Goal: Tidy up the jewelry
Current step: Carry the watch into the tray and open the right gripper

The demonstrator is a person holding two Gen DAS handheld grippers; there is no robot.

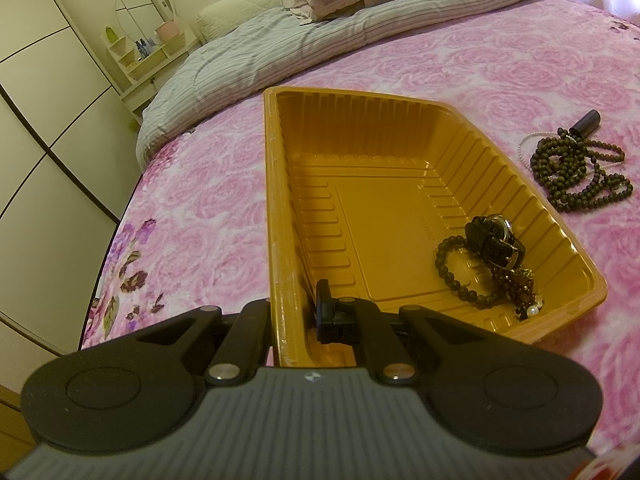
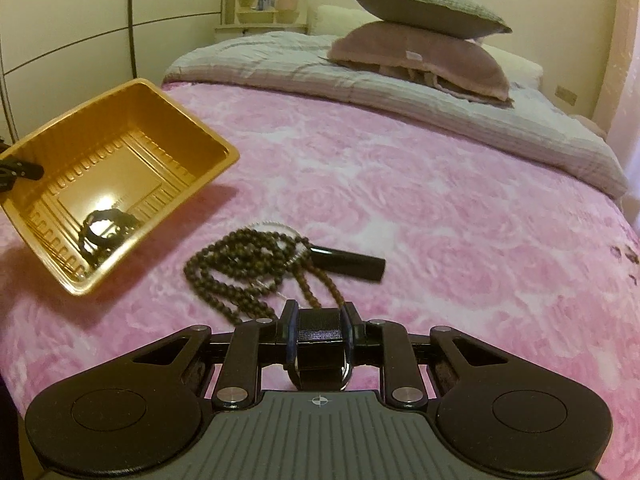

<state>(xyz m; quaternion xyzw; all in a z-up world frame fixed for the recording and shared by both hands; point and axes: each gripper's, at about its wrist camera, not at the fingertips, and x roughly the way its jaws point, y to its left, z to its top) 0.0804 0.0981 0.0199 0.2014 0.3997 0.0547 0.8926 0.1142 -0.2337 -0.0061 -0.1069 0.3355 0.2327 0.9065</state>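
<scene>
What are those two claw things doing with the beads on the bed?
A person is tidying jewelry into a gold plastic tray on the pink flowered bedspread. The left claw is shut on the tray's rim, tilting it. The right claw grips a black band with a shiny edge. A black-strapped watch and beaded bracelets already lie in the tray. A dark bead necklace and a black tube wait on the bedspread.
</scene>
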